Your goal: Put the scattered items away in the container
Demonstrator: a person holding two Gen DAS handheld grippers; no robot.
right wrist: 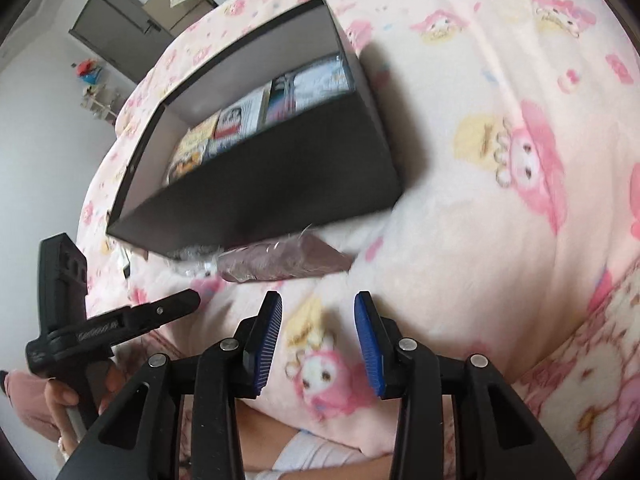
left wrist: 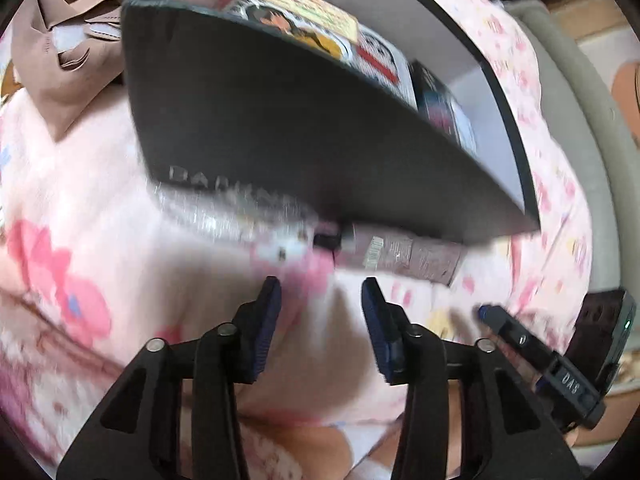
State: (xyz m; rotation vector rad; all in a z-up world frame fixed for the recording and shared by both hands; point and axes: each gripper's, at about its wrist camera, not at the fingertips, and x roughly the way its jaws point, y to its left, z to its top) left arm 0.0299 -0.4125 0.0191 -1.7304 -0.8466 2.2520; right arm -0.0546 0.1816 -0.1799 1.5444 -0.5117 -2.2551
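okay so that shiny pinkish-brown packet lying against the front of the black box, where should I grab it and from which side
Judging from its pose, take the packet by its free near edge, the corner pointing away from the black box. Come from the blanket side, low and level, with the open right gripper. The packet lies flat, its far edge tucked at the box's foot, so that side is blocked.

I'm in a home bedroom: a fluffy pink cartoon-print blanket [right wrist: 460, 216] spreads under me, with a grey wardrobe [right wrist: 116, 28] against the white wall [right wrist: 44, 128].
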